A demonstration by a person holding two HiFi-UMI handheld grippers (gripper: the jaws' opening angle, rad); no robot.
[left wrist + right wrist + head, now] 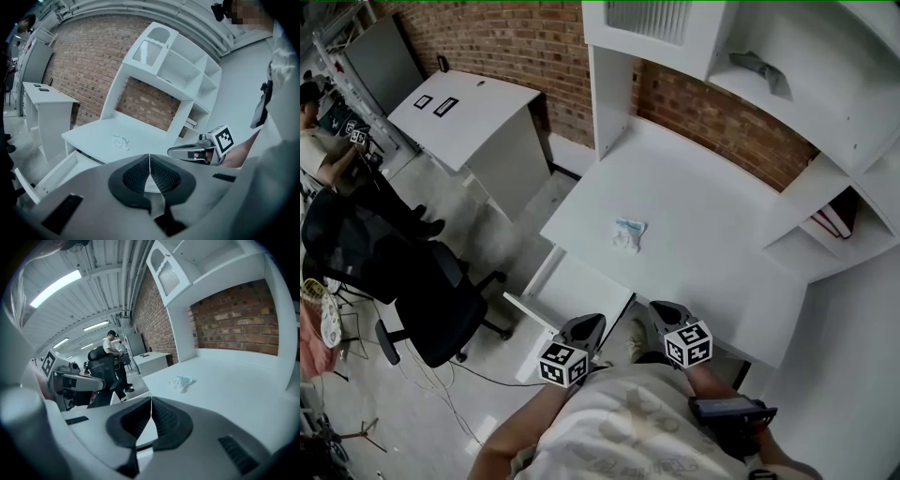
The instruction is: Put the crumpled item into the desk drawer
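Crumpled item [629, 233] mid desk [712, 202], well clear of both tongs. Looks light, soft, paper-like: pinch raised fold. Drawer [581, 292] open. Left tongs [149, 163], right tongs [151, 405] closed, empty.

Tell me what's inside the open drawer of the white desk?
Nothing lies in the visible part of the drawer; only its bare white bottom shows. Its back end is covered by the desk top, so it cannot be seen. The crumpled item lies on the desk top.

A black office chair [431, 295] stands on the pale floor [483, 220].
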